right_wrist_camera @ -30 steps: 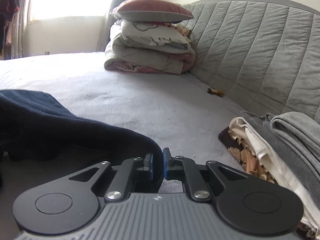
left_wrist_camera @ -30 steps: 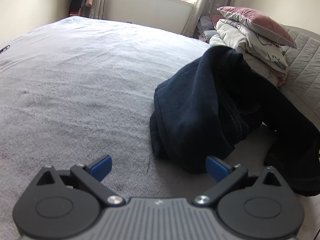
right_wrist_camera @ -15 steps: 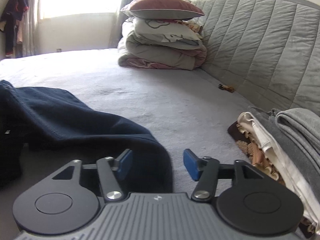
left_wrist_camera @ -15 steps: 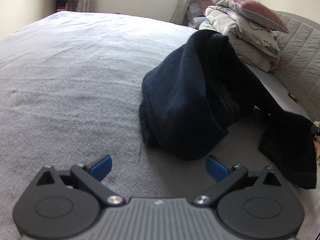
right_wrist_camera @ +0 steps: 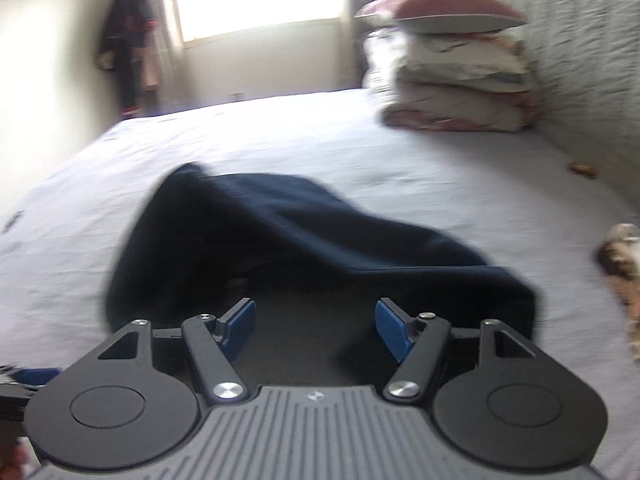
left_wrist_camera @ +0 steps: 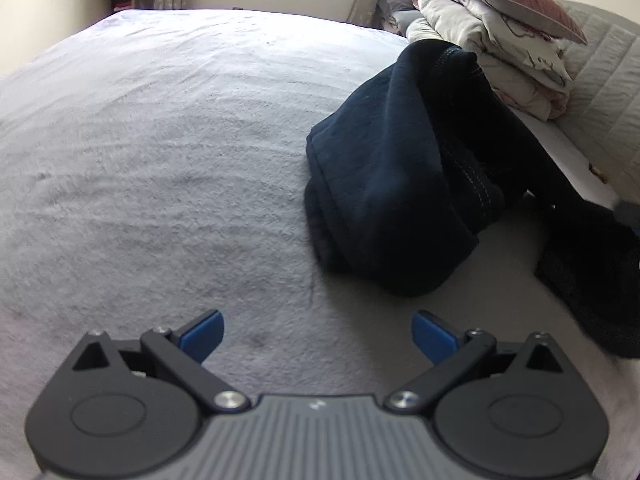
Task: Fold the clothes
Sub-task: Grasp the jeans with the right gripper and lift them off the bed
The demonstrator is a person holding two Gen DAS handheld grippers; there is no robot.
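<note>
we judge the fold barely begun: the dark navy garment [left_wrist_camera: 384, 184] lies in a crumpled heap on the grey bed [left_wrist_camera: 160, 152], no flat panel or clean crease visible. the left gripper [left_wrist_camera: 316, 334] stands spread wide and empty, the garment ahead and to its right, apart from its fingers. the right gripper [right_wrist_camera: 316, 328] is likewise parted and empty, with the garment just beyond its fingertips.
</note>
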